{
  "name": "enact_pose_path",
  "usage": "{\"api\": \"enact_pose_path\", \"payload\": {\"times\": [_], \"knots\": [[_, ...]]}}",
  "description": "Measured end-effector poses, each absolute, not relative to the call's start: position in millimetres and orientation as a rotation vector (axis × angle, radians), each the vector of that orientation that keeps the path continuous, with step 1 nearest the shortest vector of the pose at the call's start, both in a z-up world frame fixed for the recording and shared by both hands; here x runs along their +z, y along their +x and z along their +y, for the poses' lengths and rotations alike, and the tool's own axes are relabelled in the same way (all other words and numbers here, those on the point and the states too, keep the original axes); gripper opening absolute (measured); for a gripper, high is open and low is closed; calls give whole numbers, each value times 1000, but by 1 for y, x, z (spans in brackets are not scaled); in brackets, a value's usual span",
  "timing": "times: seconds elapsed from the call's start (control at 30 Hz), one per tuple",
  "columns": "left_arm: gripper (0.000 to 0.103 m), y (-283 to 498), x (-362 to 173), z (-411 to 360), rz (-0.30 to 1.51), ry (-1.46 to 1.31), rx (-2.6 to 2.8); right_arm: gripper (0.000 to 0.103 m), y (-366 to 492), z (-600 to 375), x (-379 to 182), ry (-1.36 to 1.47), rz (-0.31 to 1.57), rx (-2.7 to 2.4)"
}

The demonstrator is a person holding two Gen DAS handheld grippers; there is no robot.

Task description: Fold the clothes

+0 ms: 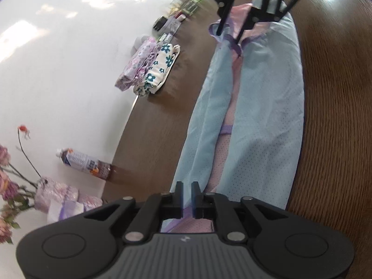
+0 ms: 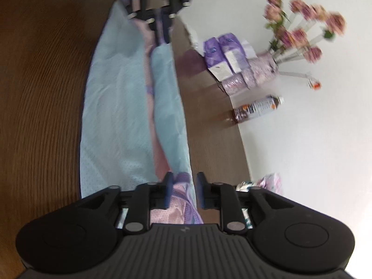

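Garment: light-blue dotted garment with pink lining and purple trim, stretched lengthwise on the wooden table, both long sides already folded toward the middle.
Handling: judged light, thin, limp; likely to sag and slide unless held taut at both ends.
Hold points: the purple-trimmed ends, at 6 and 12 o'clock in either view.
Left gripper: jaws nearly together, pinching the near trim.
Right gripper: jaws apart, fabric between them, apparently not clamped.
Surroundings: folded floral clothes at 10 o'clock; bottle, flowers by the wall.
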State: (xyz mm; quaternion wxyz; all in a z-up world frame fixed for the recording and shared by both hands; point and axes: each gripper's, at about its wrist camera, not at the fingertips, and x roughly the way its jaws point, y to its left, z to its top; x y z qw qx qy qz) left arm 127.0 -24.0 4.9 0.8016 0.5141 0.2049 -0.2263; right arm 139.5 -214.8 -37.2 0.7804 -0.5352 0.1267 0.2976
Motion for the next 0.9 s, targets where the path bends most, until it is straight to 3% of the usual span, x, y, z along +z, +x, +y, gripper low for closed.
{"api": "enact_pose_path", "payload": {"times": [0.07, 0.17, 0.2, 0.37, 0.43, 0.47, 0.63, 0.67, 0.9], "knots": [[17, 132, 18, -21, 483, 1012, -502, 29, 141, -218, -25, -1065, 316, 654], [35, 138, 33, -17, 542, 907, -518, 31, 148, -220, -11, -943, 377, 666], [37, 142, 35, -17, 561, 889, -525, 31, 152, -220, -10, -926, 391, 667], [36, 161, 32, -20, 648, 875, -572, 30, 171, -208, -15, -954, 445, 667], [35, 168, 30, -21, 683, 878, -591, 20, 175, -203, -17, -968, 481, 672], [34, 172, 28, -22, 702, 883, -604, 11, 177, -202, -19, -975, 497, 676], [20, 187, 20, -25, 744, 902, -638, 4, 176, -199, -22, -1019, 515, 681], [1, 190, 20, -26, 754, 904, -647, 4, 174, -199, -21, -1034, 502, 676], [0, 157, 29, -33, 601, 1043, -647, 3, 152, -201, -25, -1212, 385, 649]]}}
